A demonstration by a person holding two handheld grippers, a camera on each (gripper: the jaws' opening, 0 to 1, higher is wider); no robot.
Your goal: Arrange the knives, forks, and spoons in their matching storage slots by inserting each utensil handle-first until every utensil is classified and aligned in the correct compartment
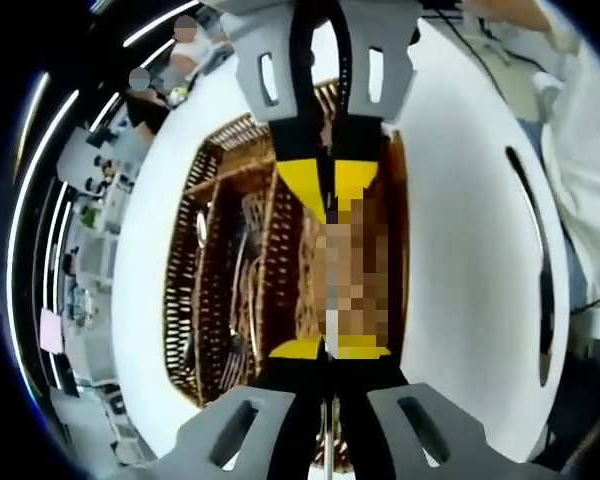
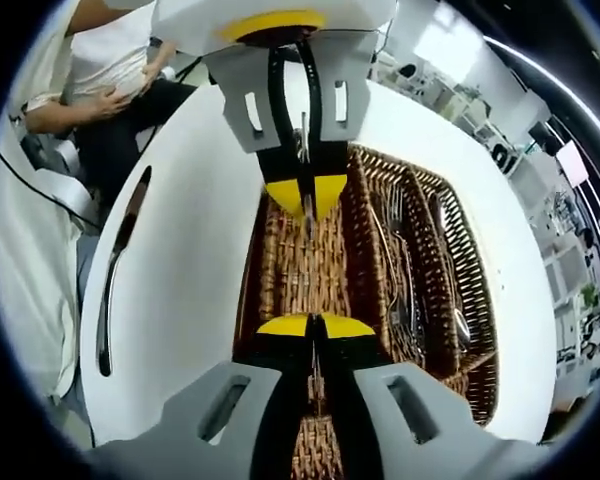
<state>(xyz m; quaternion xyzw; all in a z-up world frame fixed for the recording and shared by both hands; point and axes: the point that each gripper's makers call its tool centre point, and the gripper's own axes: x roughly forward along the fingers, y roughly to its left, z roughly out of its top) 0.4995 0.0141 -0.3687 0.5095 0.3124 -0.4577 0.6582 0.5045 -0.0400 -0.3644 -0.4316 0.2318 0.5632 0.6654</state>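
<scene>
The thin metal utensil is hard to identify: it shows edge-on as a narrow strip, and I cannot tell whether it is a knife, fork or spoon. In the right gripper view the strip runs up between the fingers of the left claw, which comes in from the far side with its yellow tips pinched on it. A sliver also sits between the clenched tips of the right claw. The stretch between the two claws is lost against the weave, so I cannot say whether they grip one piece or two. In the left gripper view the left claw is likewise clenched, with a thin strip of the utensil showing low between its fingers. The right claw faces it from beyond, and the space between the claws is blurred. Under both claws lies a wicker tray on a white counter. The right gripper view shows sorted cutlery in the compartments to the right of the claw, while the compartment directly beneath it looks bare. The left gripper view shows that cutlery only dimly, to the left of the claw. A person in a white shirt sits past the counter's edge, partly cut off.
</scene>
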